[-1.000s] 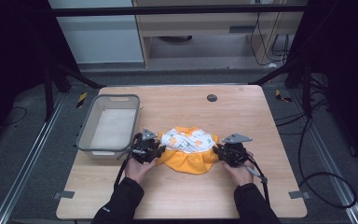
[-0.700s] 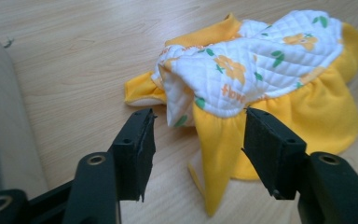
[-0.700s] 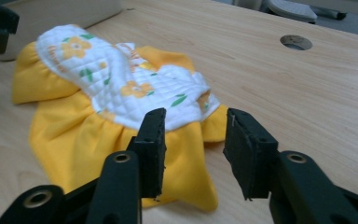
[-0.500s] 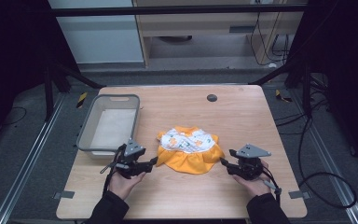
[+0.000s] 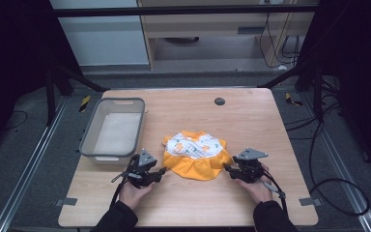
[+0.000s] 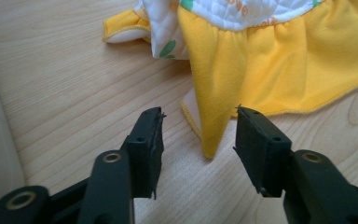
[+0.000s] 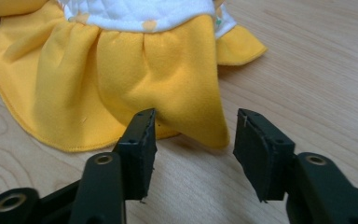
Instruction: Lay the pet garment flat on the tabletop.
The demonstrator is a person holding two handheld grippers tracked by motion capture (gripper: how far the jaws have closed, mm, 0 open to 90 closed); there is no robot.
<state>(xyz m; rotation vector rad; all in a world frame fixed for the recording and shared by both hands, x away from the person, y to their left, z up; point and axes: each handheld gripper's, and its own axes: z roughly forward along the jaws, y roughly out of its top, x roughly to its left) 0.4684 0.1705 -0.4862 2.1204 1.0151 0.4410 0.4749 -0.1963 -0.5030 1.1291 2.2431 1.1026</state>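
Just beside the grey bin [image 5: 112, 130], the yellow dress [image 5: 197, 154] is lying flat on the table while I'm holding left gripper [image 6: 198, 133] and right gripper [image 7: 193, 135] wide at its hem corners — closing on both looks next.

High view looks forward and down on the light wooden table [image 5: 188, 203]. Both gripper views sit low and close, sharing the yellow-and-white frilled cloth garment [image 6: 279, 60] [image 7: 135, 70] from opposite sides.

Left hand-held gripper [image 5: 160, 170] jaws apart, right hand-held gripper [image 5: 228, 169] likewise

garment [image 5: 196, 154] mid-table [image 5: 251, 116] | bin [image 5: 112, 129] left | left gripper [image 5: 160, 171], right gripper [image 5: 228, 170] flanking
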